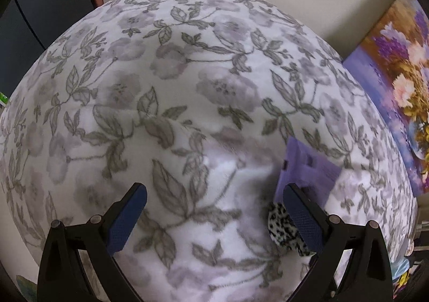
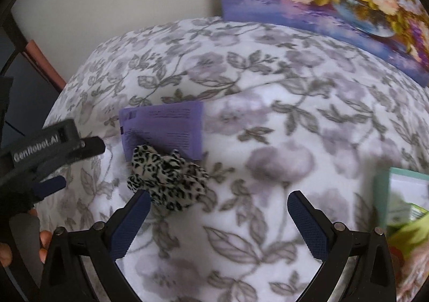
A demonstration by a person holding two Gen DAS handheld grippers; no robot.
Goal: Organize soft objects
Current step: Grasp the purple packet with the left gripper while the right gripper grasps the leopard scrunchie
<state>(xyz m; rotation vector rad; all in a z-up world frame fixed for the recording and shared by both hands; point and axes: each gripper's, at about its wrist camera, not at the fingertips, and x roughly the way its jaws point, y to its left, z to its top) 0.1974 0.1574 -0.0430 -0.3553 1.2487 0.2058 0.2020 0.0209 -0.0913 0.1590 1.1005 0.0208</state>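
Both the right gripper (image 2: 218, 207) and left gripper (image 1: 214, 201) spread wide over the floral blanket (image 2: 268, 127); a leopard-print scrunchie (image 2: 167, 181) touches the right gripper's left finger, overlapping a purple packet (image 2: 166, 125).

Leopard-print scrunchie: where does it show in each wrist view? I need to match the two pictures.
Left wrist view: leopard-print scrunchie low and right of centre, partly hidden behind the left hand-held gripper's right finger.
Right wrist view: left of centre, just beyond the right hand-held gripper's left fingertip.
Shared landmark: the purple packet lying on the floral blanket directly behind the scrunchie.
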